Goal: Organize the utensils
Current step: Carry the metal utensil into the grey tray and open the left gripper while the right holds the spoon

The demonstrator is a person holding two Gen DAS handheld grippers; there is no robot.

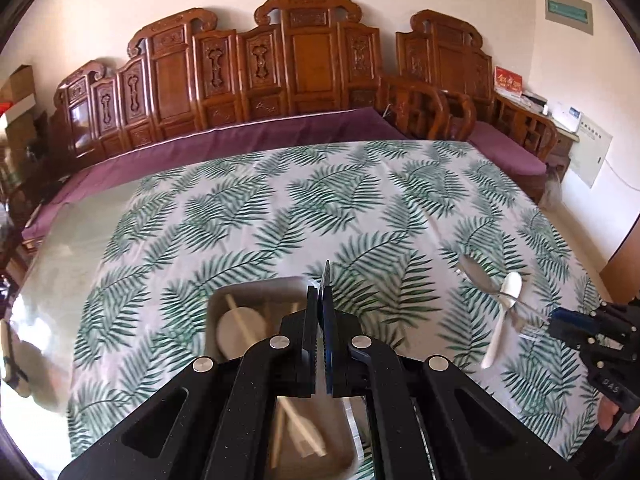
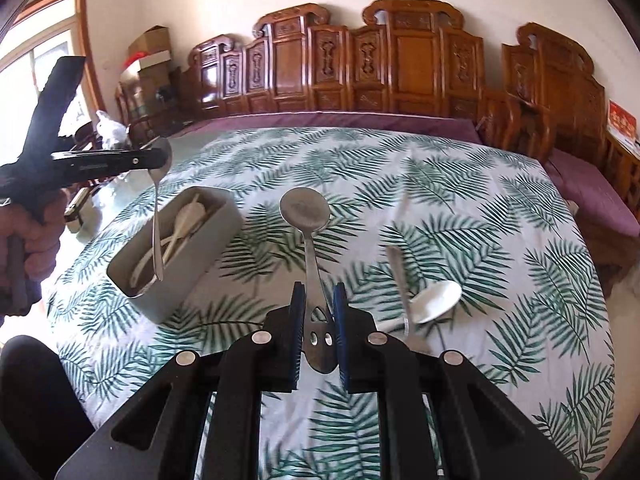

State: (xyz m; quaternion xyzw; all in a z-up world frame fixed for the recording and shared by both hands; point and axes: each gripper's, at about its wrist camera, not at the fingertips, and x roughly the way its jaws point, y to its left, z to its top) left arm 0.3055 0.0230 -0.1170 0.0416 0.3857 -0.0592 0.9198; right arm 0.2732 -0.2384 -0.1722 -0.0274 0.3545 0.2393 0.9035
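In the right wrist view, my right gripper (image 2: 317, 300) is shut on the handle of a large steel spoon (image 2: 305, 210) whose bowl points away over the table. My left gripper (image 2: 160, 158) is shut on a slim steel spoon (image 2: 156, 232) that hangs handle-down over the grey utensil box (image 2: 208, 256). The box holds several white utensils. In the left wrist view, my left gripper (image 1: 319, 300) is closed above that box (image 1: 224, 296). A white spoon (image 2: 436, 302) and a steel utensil (image 2: 398, 276) lie on the cloth to the right.
The table has a white cloth with green leaf print (image 2: 400, 184). A carved wooden bench with purple cushions (image 2: 360, 120) runs behind it. The bare glass table edge (image 1: 60, 248) shows at the left. Boxes (image 2: 150, 54) stand at the far left.
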